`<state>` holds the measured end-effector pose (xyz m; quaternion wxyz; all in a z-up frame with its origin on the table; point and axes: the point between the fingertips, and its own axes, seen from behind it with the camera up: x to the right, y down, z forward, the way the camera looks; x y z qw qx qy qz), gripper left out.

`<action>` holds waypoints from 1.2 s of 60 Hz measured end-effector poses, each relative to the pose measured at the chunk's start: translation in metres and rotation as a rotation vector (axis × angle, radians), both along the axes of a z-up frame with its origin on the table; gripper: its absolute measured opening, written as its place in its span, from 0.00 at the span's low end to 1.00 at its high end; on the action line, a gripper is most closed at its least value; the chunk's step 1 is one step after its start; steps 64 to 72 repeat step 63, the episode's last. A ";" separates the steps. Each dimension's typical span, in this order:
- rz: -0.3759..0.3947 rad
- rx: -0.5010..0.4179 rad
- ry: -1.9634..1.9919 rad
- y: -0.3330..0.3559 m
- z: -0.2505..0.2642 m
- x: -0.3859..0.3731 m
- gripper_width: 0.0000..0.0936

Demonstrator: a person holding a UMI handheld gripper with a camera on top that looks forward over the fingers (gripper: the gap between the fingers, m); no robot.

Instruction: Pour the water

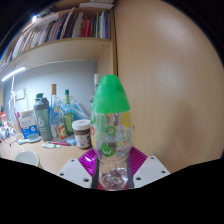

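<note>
Far right: a broad tan wall panel (170,90). Far left, up high: a shelf of books (65,25); lower down, a cluttered desk (40,150) with bottles (45,115). Near, upright between the fingers: a green-capped clear bottle (111,130), clamped by the gripper (113,168).
</note>
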<state>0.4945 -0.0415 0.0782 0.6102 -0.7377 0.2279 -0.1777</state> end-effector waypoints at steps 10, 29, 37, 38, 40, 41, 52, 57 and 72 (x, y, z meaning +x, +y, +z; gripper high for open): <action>0.007 -0.015 0.022 -0.002 -0.001 0.000 0.50; 0.034 -0.207 0.175 -0.088 -0.013 -0.052 0.89; 0.050 -0.218 0.172 -0.148 0.021 -0.103 0.90; 0.053 -0.216 0.172 -0.155 0.026 -0.111 0.90; 0.060 -0.214 0.171 -0.170 0.037 -0.126 0.89; 0.071 -0.215 0.170 -0.173 0.042 -0.130 0.90; 0.096 -0.191 0.176 -0.253 0.104 -0.221 0.90; 0.107 -0.179 0.173 -0.284 0.128 -0.255 0.90; 0.123 -0.177 0.166 -0.319 0.152 -0.299 0.89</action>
